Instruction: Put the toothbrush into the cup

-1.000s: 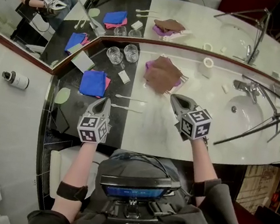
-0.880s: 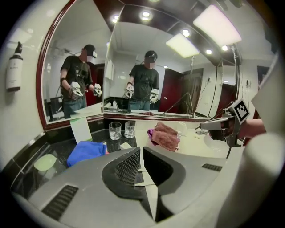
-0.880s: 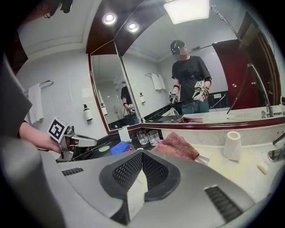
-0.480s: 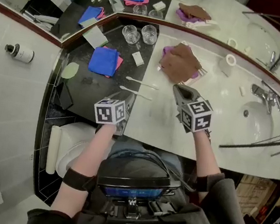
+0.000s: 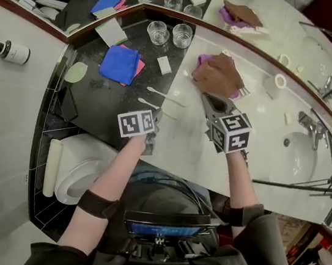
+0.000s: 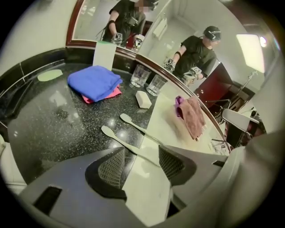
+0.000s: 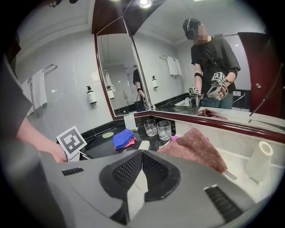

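Two white toothbrushes lie side by side across the seam between black and pale counter, the nearer one (image 5: 153, 106) (image 6: 116, 140) and the farther one (image 5: 166, 97) (image 6: 136, 128). My left gripper (image 5: 152, 131) (image 6: 141, 156) points steeply down over the nearer brush. Its jaws have just been opening and stand open, with that brush's handle end lying between them, untouched by the pads. Two clear glass cups (image 5: 157, 32) (image 5: 182, 35) (image 6: 139, 75) (image 7: 150, 127) stand at the mirror. My right gripper (image 5: 206, 98) (image 7: 141, 156) is shut on nothing, close to the brown cloth.
A blue cloth (image 5: 119, 64) on a pink one, a white soap bar (image 5: 163, 65) and a green dish (image 5: 75, 72) lie on the black counter. The brown cloth (image 5: 219, 75) lies mid-counter, the sink (image 5: 295, 157) at right. A toilet (image 5: 77, 165) stands below the counter's edge.
My left gripper has sunk toward the counter, rolled over and opened its jaws around the nearer toothbrush's handle. The right gripper has slid toward the brown cloth, still shut.
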A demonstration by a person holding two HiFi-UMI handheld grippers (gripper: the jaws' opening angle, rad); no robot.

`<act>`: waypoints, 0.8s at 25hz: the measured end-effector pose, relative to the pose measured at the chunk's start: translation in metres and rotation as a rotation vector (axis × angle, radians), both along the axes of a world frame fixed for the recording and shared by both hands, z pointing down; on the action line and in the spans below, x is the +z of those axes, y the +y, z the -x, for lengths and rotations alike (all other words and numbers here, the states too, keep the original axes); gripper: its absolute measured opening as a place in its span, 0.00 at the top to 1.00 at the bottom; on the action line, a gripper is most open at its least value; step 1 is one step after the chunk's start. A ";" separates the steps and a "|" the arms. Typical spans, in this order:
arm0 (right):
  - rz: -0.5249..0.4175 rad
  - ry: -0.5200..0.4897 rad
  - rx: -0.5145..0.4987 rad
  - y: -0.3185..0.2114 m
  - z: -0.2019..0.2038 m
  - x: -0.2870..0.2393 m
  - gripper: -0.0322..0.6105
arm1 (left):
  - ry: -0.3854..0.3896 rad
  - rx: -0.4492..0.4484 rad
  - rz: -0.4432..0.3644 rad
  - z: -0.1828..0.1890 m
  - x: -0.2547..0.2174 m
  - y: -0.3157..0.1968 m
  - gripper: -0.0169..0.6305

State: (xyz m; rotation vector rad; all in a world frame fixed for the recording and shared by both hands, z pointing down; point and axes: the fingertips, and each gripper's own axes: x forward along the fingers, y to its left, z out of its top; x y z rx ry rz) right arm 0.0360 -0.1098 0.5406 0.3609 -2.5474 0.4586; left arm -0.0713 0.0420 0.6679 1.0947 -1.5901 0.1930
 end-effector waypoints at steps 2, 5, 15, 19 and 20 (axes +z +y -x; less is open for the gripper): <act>0.007 0.007 -0.021 -0.001 0.007 0.005 0.92 | 0.007 -0.027 0.020 0.003 0.007 -0.004 0.60; 0.020 0.015 -0.049 0.000 0.017 0.014 0.92 | 0.017 -0.062 0.062 0.007 0.019 -0.005 0.60; 0.059 0.025 -0.076 -0.002 0.033 0.026 0.92 | 0.018 -0.145 0.157 0.019 0.043 -0.002 0.60; 0.056 0.037 -0.074 -0.004 0.032 0.029 0.92 | -0.017 -0.159 0.201 0.020 0.044 -0.002 0.60; 0.053 0.040 -0.072 -0.005 0.031 0.029 0.92 | -0.033 -0.163 0.218 0.020 0.044 -0.001 0.60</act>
